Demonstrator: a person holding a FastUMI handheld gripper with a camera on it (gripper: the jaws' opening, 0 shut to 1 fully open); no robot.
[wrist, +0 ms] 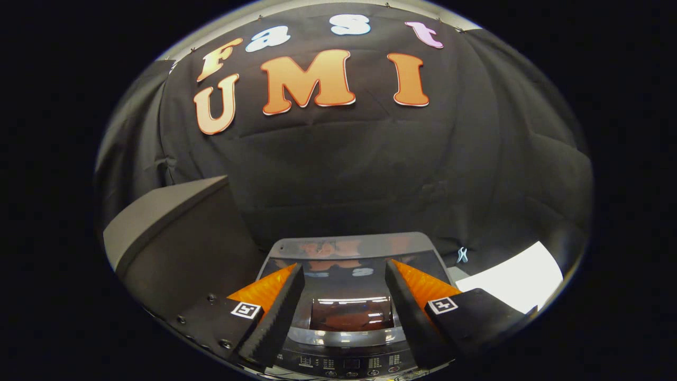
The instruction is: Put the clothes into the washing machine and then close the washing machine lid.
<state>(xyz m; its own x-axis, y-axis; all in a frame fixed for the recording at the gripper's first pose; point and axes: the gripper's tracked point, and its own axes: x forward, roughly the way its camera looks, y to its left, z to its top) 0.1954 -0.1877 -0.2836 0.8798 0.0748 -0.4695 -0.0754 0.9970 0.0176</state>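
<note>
The washing machine (346, 248) stands below and just ahead of my fingers, its dark glossy lid (346, 293) lying flat and shut, with reflections on the glass. Its control panel (344, 364) runs along the near edge, between the bases of my fingers. My gripper (345, 271) hovers above the lid, open, with nothing between the two orange-and-black fingers (275, 301). No clothes are visible.
A grey box-like surface (158, 217) draped in black cloth stands to the left of the machine. A white sheet or surface (515, 280) lies to its right. The black cloth wall (370, 169) hangs right behind the machine.
</note>
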